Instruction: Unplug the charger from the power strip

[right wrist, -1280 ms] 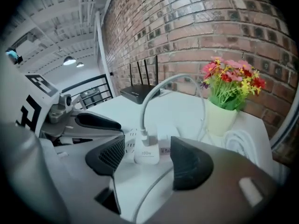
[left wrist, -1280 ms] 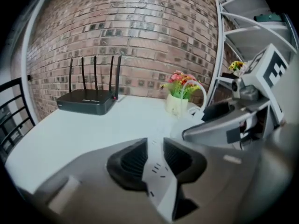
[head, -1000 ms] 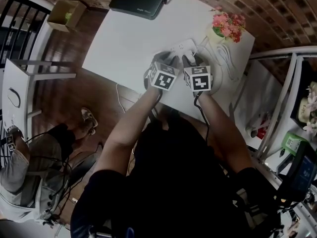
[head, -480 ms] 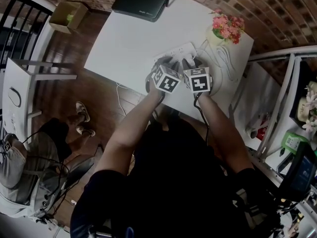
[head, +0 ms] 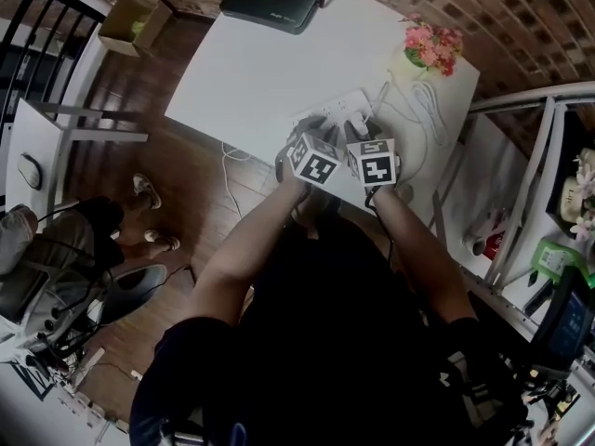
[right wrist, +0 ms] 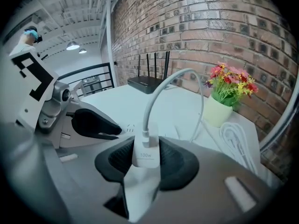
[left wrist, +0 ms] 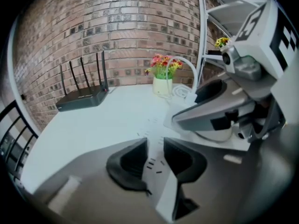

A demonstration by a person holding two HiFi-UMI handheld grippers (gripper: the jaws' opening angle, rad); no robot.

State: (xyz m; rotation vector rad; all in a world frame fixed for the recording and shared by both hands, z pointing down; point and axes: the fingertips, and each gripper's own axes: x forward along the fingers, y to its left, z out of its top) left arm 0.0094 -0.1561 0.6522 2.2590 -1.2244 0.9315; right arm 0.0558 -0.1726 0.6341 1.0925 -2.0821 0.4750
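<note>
Clamping the smooth white charger (right wrist: 145, 152) block squarely between its ribbed black pads, the right gripper (right wrist: 147, 161) holds it at the power strip (head: 339, 107), seemingly so the plug can be drawn straight out; whether the prongs have cleared the sockets cannot be told. Just beside it, over the same flat plastic strip, the left gripper (left wrist: 155, 155) hovers with its jaws a narrow slit apart and empty, apparently to steady the strip, while the charger's rubbery white cable (right wrist: 159, 85) arches away.

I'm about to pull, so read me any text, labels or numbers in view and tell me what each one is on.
"100w": on the white charger, held in the right gripper.
Faint marking on the black router: too small to read.
Nothing else is legible.
</note>
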